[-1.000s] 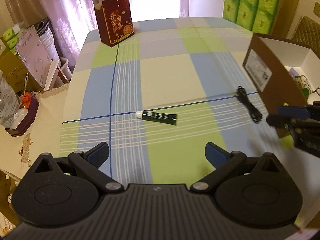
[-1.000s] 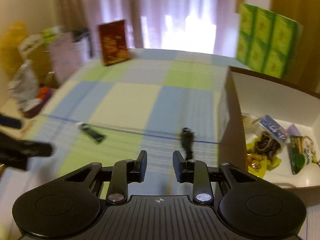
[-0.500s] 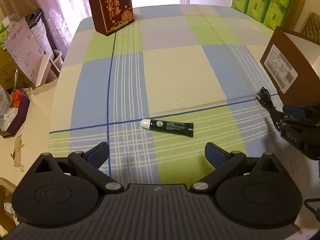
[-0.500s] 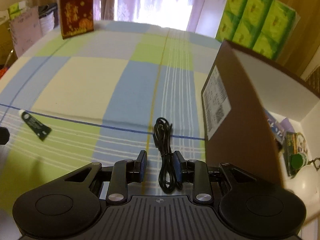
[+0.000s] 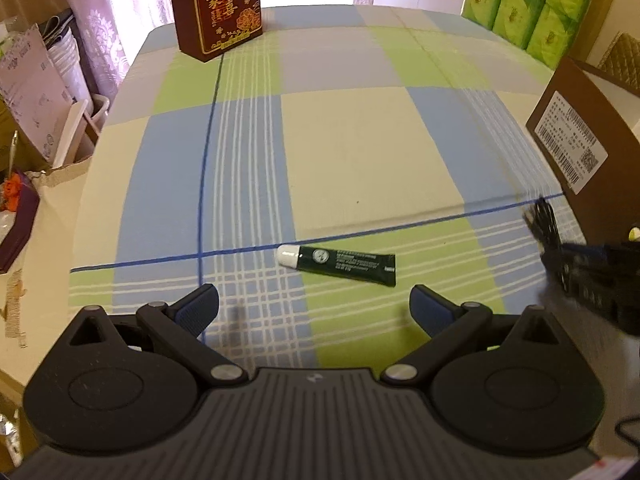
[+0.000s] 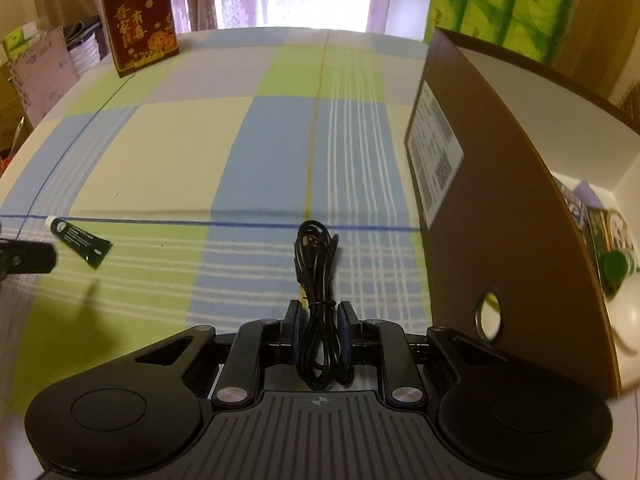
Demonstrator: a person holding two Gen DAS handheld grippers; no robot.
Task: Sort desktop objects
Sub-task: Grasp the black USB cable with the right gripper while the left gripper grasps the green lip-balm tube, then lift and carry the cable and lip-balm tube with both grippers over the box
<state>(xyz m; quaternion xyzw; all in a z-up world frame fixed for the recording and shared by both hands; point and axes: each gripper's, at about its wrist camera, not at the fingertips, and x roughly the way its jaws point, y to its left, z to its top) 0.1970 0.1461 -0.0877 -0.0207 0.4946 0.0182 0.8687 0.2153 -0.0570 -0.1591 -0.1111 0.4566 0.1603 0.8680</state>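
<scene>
Now the right gripper [image 6: 319,322] is closing round the cable [image 6: 316,276], best pinched squarely at its tie, while the left gripper [image 5: 314,304] hangs open above the tube [image 5: 340,264].

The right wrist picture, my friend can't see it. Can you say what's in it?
The right gripper is closing its jaws around a bundled black cable lying on a checked tablecloth. A brown box stands open to the right, and a dark green tube lies to the left.
</scene>
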